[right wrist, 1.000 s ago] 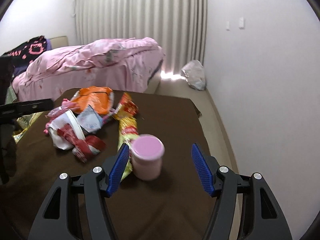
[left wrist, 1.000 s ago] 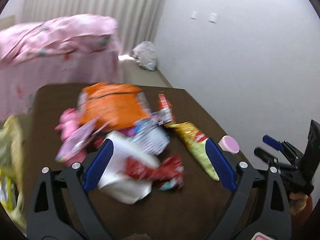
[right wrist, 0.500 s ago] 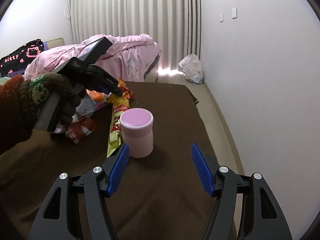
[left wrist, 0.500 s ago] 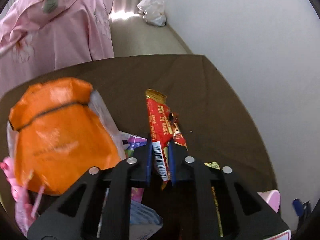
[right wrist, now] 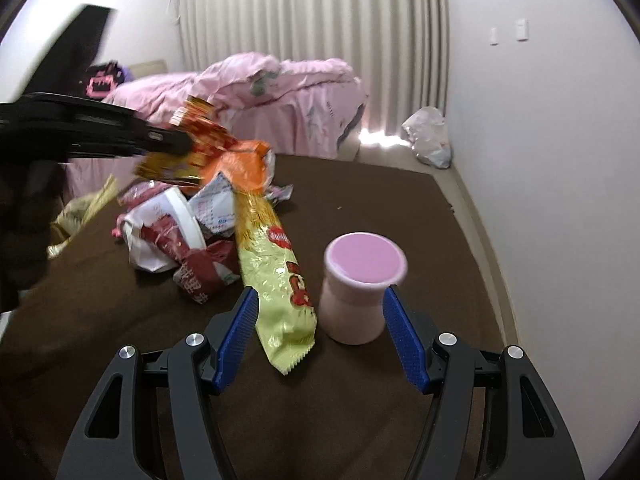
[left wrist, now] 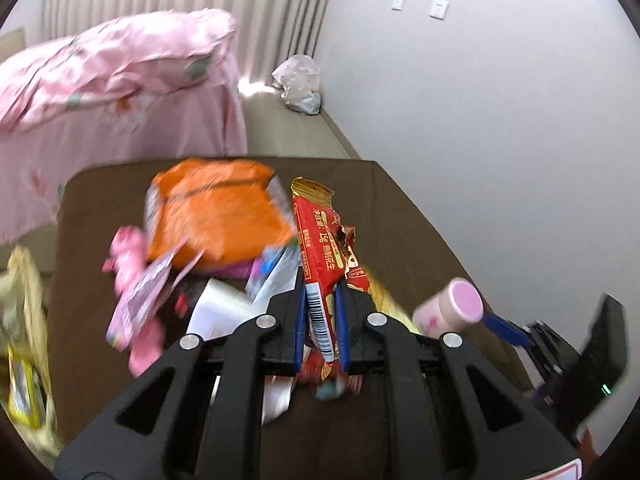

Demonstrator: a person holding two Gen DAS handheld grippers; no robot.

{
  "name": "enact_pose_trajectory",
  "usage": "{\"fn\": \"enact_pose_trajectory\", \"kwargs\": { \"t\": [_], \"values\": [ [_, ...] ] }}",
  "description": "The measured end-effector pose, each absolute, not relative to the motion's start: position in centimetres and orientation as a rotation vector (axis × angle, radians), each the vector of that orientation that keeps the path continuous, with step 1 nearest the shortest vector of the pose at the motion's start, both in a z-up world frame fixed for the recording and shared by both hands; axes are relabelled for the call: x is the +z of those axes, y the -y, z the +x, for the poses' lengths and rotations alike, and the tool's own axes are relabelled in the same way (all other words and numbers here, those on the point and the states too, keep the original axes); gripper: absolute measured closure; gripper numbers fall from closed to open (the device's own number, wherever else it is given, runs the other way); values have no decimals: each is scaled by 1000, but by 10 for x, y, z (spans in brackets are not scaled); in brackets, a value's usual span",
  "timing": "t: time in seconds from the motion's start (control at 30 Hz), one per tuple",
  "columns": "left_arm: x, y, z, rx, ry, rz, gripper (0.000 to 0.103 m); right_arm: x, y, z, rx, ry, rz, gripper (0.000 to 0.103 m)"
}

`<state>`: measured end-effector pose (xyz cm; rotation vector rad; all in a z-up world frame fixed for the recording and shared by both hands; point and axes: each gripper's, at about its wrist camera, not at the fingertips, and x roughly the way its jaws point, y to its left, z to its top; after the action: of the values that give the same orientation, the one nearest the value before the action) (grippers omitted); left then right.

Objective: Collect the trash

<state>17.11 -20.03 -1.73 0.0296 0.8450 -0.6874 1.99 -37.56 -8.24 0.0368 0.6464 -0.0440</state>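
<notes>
My left gripper [left wrist: 320,292] is shut on a red snack wrapper [left wrist: 318,236] and holds it up off the brown table [left wrist: 392,216]. The right wrist view shows the same wrapper [right wrist: 200,132] hanging above the trash pile at the left. My right gripper [right wrist: 320,292] is open and low over the table. A pink lidded cup [right wrist: 362,292] stands upright between its fingers, close to the right pad. The tail of a yellow-green snack bag [right wrist: 276,276] lies between the fingers as well. The cup [left wrist: 448,308] also shows at the right of the left wrist view.
The pile holds an orange bag [right wrist: 240,168], a white paper cup with red wrappers [right wrist: 176,236] and pink packets [left wrist: 132,280]. A yellowish bag [left wrist: 24,320] hangs off the table's left side. A pink bed [right wrist: 280,92] stands behind, and a white plastic bag [right wrist: 428,144] lies by the wall.
The left gripper went in open, shut on the red wrapper, then drew back and up with it. The right gripper moved forward and down, so the pink cup now stands between its fingers.
</notes>
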Motion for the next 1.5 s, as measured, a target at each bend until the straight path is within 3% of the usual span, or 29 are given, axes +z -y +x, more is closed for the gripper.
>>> {"fn": "enact_pose_trajectory", "kwargs": {
  "t": [0.37, 0.6, 0.7, 0.77, 0.83, 1.0, 1.07, 1.17, 1.5],
  "values": [
    [-55, 103, 123, -531, -910, -6, 89, -98, 362, 43, -5, -727, 74, 44],
    [-68, 67, 116, -488, -911, -77, 88, -92, 337, 76, -104, -738, 5, 57],
    [-70, 59, 115, -514, -917, -112, 86, -103, 330, 91, -151, -791, -51, 71],
    [-71, 61, 116, -535, -921, -110, 85, -106, 330, 91, -137, -810, -34, 73],
    [-73, 59, 113, -543, -920, -107, 81, -104, 327, 81, -85, -828, -10, 74],
    [-79, 50, 117, -536, -925, -146, 59, -99, 316, 44, 46, -882, 58, 74],
    [-81, 46, 119, -524, -928, -161, 56, -96, 311, 32, 84, -879, 64, 72],
    [-79, 42, 119, -510, -922, -172, 50, -84, 304, 20, 108, -840, 63, 62],
    [-67, 42, 107, -526, -866, -138, 43, -88, 326, 52, 15, -847, 216, 62]
  ]
}}
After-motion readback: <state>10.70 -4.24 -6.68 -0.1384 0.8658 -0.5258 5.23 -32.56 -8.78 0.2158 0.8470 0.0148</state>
